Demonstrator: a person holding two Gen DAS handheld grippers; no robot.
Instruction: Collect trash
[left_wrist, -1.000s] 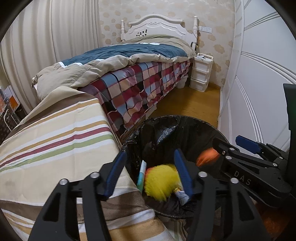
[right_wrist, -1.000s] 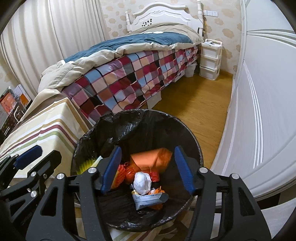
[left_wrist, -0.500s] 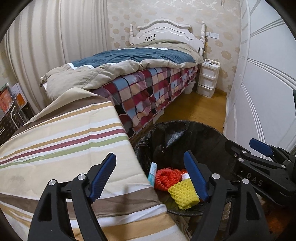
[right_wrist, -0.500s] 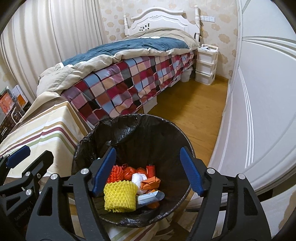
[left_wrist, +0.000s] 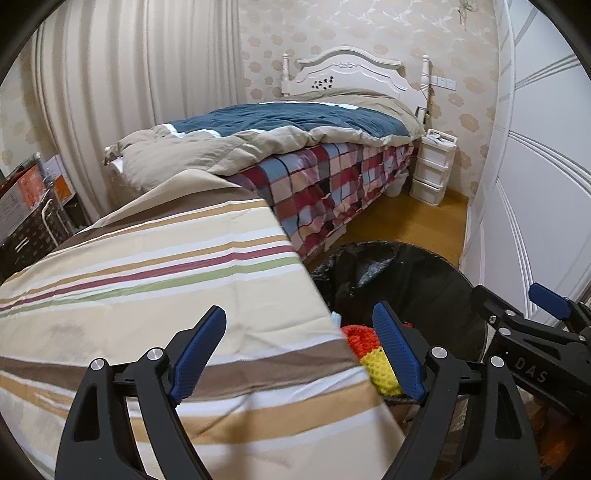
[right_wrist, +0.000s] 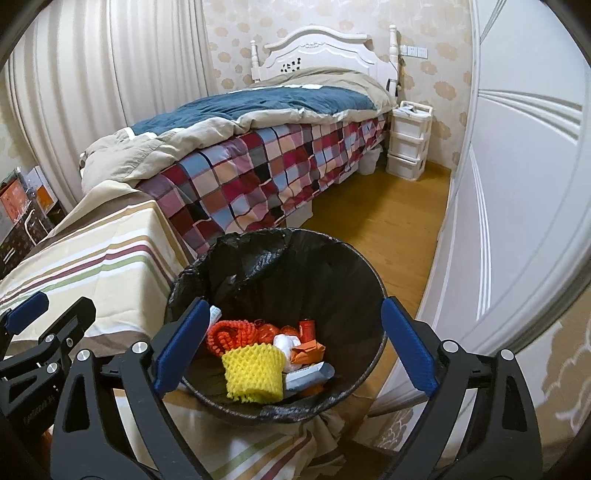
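Note:
A round bin lined with a black bag (right_wrist: 266, 254) stands on the floor beside the striped table. Inside lie a yellow foam net (right_wrist: 255, 371), an orange foam net (right_wrist: 227, 332), a white crumpled ball (right_wrist: 286, 341), orange wrappers (right_wrist: 308, 350) and a small packet. My right gripper (right_wrist: 291, 343) hovers over the bin, its jaws opening with nothing between them. My left gripper (left_wrist: 299, 349) hangs over the edge of the striped cloth (left_wrist: 147, 280), jaws opening and empty; the bin (left_wrist: 399, 273) and yellow net (left_wrist: 382, 373) lie to its right.
A bed with a checked blanket (right_wrist: 258, 173) and a blue and beige duvet runs to the back wall. White plastic drawers (right_wrist: 408, 140) stand beside it. White wardrobe doors (right_wrist: 517, 184) line the right side. Wooden floor (right_wrist: 388, 221) lies between. Boxes (left_wrist: 26, 195) are stacked at far left.
The yellow net and the orange wrapper dropped from the grippers into the bin. Both grippers have spread wider and drawn back and up; the left one shifted over the striped cloth.

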